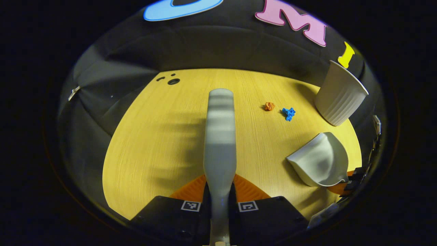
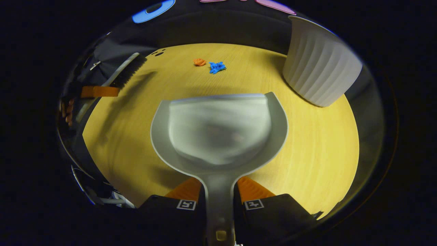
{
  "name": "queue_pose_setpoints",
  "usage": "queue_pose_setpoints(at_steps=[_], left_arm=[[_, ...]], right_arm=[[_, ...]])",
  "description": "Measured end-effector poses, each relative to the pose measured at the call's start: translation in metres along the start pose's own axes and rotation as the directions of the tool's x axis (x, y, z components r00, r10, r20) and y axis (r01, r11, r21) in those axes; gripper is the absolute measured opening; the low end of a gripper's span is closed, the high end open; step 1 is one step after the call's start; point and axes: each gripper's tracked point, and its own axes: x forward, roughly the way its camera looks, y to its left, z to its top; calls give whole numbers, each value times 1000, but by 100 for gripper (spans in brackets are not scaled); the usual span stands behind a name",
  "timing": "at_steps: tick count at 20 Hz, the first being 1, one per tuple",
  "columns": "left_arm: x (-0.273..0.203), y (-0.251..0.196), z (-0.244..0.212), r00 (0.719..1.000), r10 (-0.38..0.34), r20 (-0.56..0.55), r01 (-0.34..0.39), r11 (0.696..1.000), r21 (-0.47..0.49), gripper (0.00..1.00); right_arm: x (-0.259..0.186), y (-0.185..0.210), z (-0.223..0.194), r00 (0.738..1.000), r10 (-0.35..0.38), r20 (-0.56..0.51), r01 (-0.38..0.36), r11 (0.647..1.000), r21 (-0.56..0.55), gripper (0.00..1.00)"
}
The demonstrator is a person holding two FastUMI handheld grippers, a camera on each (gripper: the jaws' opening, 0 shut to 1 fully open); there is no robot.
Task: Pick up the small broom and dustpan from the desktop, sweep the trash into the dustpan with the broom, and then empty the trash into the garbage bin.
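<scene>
In the left gripper view, the left gripper [image 1: 220, 205] is clamping the grey broom [image 1: 220, 136] handle; a hard stroke could be flicking the orange scrap [image 1: 269, 106] and blue scrap [image 1: 289, 113], lying near the tabletop [image 1: 153, 136] far edge, off it. In the right gripper view, the right gripper [image 2: 220, 203] is gripping the pale dustpan [image 2: 218, 133], hovering short of the scraps; the ribbed white bin [image 2: 321, 68] is standing at the right edge.

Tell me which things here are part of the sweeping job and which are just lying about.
Job: broom, dustpan, orange scrap, blue scrap, bin, left gripper, right gripper.
Lying about: nothing loose; just the table and its holes.
</scene>
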Motion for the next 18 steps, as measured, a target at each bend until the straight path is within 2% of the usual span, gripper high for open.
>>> queue_pose_setpoints(at_steps=[2,3,6,7,8,9,10,11,12,14,15,18], left_arm=[[22,0,23,1000,-1,-12,2,994,105,25],[34,-4,33,1000,-9,-15,11,992,128,25],[66,-16,64,999,-23,-33,27,992,125,25],[75,-16,74,999,-16,-39,21,989,145,24],[85,-16,81,999,-6,-41,13,984,176,27],[95,-20,89,999,1,-44,8,977,214,25],[104,-24,95,999,3,-47,10,966,258,27],[112,-29,100,998,-1,-58,18,950,310,24],[117,-33,104,998,-3,-70,28,931,364,25],[128,-49,110,996,-23,-87,60,891,450,27],[132,-57,114,995,-32,-93,74,868,490,24],[143,-76,126,994,-55,-97,103,793,601,25]], right_arm=[[-4,-20,3,1000,-20,10,21,1000,-19,40],[-5,-28,5,1000,-24,7,24,1000,-17,36],[-10,-44,4,1000,-17,-6,16,1000,-13,36],[-9,-48,5,1000,-14,-11,14,1000,-21,36],[-8,-53,2,1000,-20,-21,19,999,-28,36],[-8,-58,-2,999,-26,-32,25,999,-35,36],[-8,-60,-5,999,-26,-43,24,999,-43,39],[-9,-62,-8,999,-20,-49,17,999,-49,39],[-8,-62,-9,999,-14,-49,12,999,-48,33],[-7,-62,-10,999,-11,-48,8,998,-55,36],[-7,-62,-11,999,-10,-46,7,998,-62,36],[-8,-60,-15,999,3,-52,-6,998,-55,36]])
